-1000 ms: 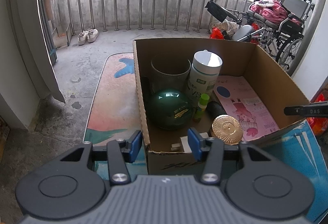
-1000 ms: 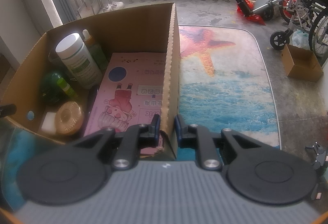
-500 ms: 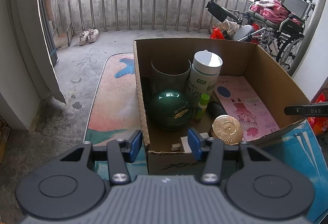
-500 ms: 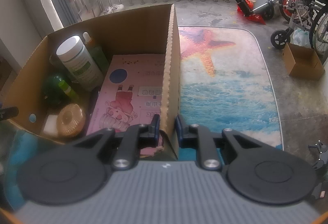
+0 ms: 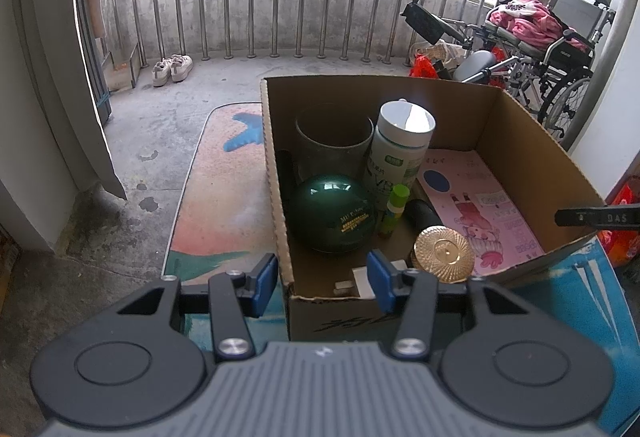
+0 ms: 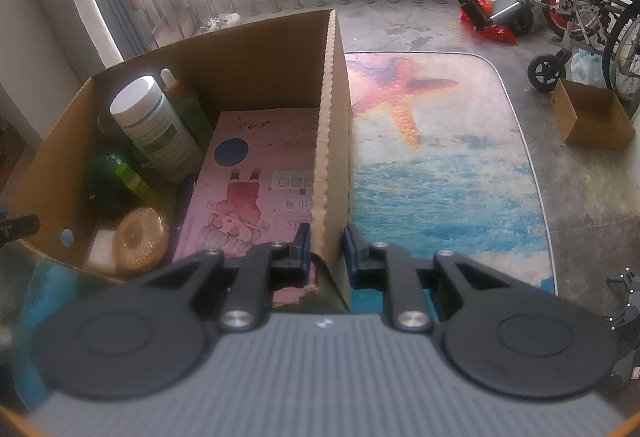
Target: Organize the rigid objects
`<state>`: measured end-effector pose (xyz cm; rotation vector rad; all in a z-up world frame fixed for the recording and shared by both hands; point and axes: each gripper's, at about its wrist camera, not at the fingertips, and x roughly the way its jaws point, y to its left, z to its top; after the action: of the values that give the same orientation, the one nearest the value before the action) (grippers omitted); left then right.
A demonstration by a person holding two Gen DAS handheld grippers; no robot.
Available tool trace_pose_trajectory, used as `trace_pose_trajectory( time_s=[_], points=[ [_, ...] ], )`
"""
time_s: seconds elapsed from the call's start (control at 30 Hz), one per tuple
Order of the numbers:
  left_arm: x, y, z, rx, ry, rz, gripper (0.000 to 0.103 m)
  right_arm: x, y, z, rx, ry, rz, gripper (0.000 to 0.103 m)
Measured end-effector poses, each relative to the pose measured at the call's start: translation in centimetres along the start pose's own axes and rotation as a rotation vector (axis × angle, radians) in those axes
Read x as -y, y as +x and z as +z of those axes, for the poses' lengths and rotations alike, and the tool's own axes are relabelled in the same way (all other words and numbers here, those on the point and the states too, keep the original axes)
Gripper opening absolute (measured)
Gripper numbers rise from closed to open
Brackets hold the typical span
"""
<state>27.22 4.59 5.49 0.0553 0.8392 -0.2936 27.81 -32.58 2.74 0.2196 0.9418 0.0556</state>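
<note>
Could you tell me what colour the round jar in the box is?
Dark green jar, best in the left wrist view.

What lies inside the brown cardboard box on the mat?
Inside the brown cardboard box: a grey cup, a white-lidded bottle, a dark green round jar, a small lime tube, a gold ridged lid and a pink picture sheet. Whatever lies beneath them is covered.

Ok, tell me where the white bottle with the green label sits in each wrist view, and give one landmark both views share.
Left wrist view: the white bottle stands upright near the picture's middle, in the cardboard box, right of the dark cup.
Right wrist view: the white bottle is at upper left, tilted, by the box's far-left corner.
Shared landmark: the gold round lid, by the box's near wall.
</note>
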Motion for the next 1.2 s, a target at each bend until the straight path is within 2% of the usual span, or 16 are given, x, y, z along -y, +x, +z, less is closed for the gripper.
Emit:
trace_pose_trajectory(
  time_s=[0.07,0.13,0.23,0.3,0.4,0.43,0.47,0.5,0.6,0.67,0.73,0.87,0.97,1.07,1.13,1.2],
  points=[
    [-0.2,-0.2,0.0,0.011,-0.002,0.003,0.069,0.1,-0.4,-0.1,0.015,0.008,0.003,0.018],
    [0.0,-0.8,-0.3,0.041,0.015,0.0,0.077,-0.1,-1.5,-0.4,0.042,0.012,0.007,0.026],
    [0.9,-2.2,-0.7,0.102,0.071,0.02,0.081,-0.7,-3.8,-1.1,0.1,-0.012,-0.025,0.036],
    [1.4,-3.5,-1.1,0.144,0.088,0.03,0.085,-1.2,-5.7,-1.6,0.14,-0.005,-0.034,0.049],
    [1.8,-6.3,-1.9,0.236,0.111,0.038,0.092,-2.1,-9.4,-2.8,0.21,0.021,-0.018,0.056],
    [2.0,-7.3,-2.3,0.264,0.108,0.035,0.097,-2.4,-10.6,-3.2,0.23,0.024,-0.015,0.059],
    [2.0,-8.3,-2.7,0.287,0.102,0.023,0.101,-2.9,-12.0,-3.8,0.252,0.025,-0.016,0.069],
    [2.1,-9.1,-3.1,0.305,0.096,0.004,0.102,-3.5,-13.4,-4.5,0.277,0.023,-0.019,0.084],
    [2.4,-11.2,-4.5,0.323,0.05,-0.044,0.103,-5.0,-17.4,-7.0,0.351,0.011,-0.015,0.094],
    [2.8,-12.2,-5.1,0.328,0.008,-0.014,0.103,-5.8,-19.3,-8.6,0.374,0.019,-0.011,0.102],
    [3.3,-13.0,-5.7,0.33,-0.032,0.015,0.103,-6.5,-20.7,-10.0,0.389,0.028,-0.023,0.102],
    [3.5,-14.7,-6.3,0.33,-0.119,0.019,0.103,-8.0,-22.9,-12.2,0.402,0.038,-0.064,0.102],
    [4.1,-15.8,-6.6,0.343,-0.161,0.102,0.103,-8.8,-24.8,-13.2,0.424,0.023,-0.087,0.102],
    [5.4,-16.6,-6.9,0.392,-0.127,0.196,0.103,-9.5,-27.6,-14.4,0.466,0.007,-0.125,0.102],
    [6.2,-16.9,-7.1,0.407,-0.089,0.216,0.103,-10.0,-29.5,-15.3,0.499,0.012,-0.162,0.102],
    [7.0,-16.9,-7.1,0.387,-0.038,0.218,0.103,-10.2,-30.9,-15.9,0.526,0.014,-0.181,0.102]
  ],
)
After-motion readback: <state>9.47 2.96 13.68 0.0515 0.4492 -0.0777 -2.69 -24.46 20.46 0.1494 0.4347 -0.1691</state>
